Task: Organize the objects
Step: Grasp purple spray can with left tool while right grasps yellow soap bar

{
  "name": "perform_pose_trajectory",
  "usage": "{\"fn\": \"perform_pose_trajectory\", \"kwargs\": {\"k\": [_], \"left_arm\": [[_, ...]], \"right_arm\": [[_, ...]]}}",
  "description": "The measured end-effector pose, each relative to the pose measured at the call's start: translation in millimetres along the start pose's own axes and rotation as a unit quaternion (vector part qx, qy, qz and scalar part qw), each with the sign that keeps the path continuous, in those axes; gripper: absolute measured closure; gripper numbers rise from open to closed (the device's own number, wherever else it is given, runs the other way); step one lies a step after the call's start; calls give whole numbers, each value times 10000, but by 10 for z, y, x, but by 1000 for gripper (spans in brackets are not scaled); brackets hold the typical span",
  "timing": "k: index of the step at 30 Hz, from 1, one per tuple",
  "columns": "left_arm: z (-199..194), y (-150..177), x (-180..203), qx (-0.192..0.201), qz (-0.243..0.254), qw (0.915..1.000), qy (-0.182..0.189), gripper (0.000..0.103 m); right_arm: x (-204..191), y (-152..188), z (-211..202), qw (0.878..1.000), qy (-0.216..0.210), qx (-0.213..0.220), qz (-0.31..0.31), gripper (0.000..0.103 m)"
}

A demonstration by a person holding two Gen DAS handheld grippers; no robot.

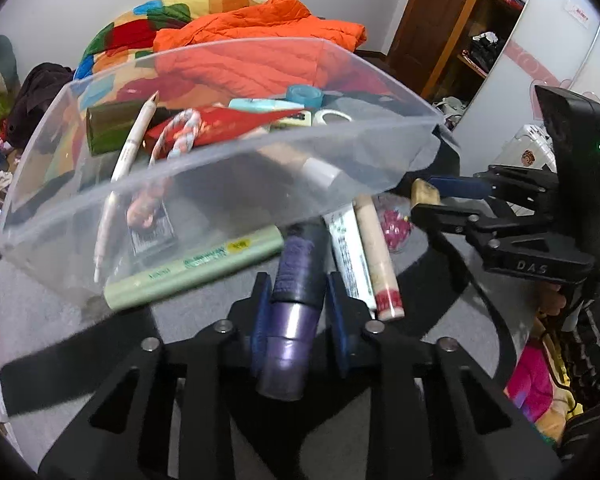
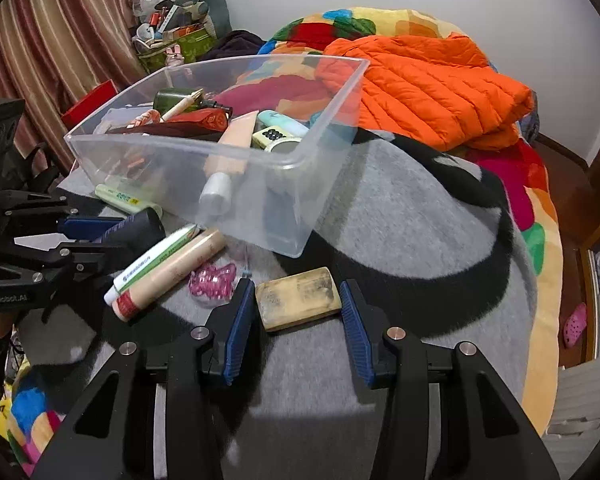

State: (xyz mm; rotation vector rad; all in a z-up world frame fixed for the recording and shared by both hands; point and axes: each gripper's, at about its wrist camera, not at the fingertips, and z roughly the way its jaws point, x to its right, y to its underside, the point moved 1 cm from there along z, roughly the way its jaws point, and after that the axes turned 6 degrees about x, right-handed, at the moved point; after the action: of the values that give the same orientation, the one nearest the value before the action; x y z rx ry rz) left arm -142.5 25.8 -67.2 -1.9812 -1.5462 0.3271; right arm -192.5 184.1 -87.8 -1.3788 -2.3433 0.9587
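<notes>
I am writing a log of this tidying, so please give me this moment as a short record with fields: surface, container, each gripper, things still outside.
surface: grey blanket
container: clear plastic bin, already holding many items
left gripper: shut on purple tube
right gripper: open, jaws around tan bar, pads not touching
still outside: green tube, white tube, beige tube, pink packet

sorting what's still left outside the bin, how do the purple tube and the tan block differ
The purple tube is a round, dark cylinder; the tan block is a flat, pale, scuffed rectangle. The tube lies next to other tubes near the clear bin; the block lies apart on the grey blanket. The left tool pinches the tube; the right tool straddles the block with small gaps. Both lie outside the bin.
</notes>
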Motion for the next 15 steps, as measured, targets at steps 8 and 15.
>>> {"fn": "perform_pose_trajectory", "kwargs": {"k": [8,15], "left_arm": [[-179,192,29,182,31,9993,-320,78],[-476,222,-41,593,-254,9974,-330,78]], "right_arm": [[24,92,-262,9995,-46,247,201,63],[-19,-51,-566,9968,-128,706,350,63]]}}
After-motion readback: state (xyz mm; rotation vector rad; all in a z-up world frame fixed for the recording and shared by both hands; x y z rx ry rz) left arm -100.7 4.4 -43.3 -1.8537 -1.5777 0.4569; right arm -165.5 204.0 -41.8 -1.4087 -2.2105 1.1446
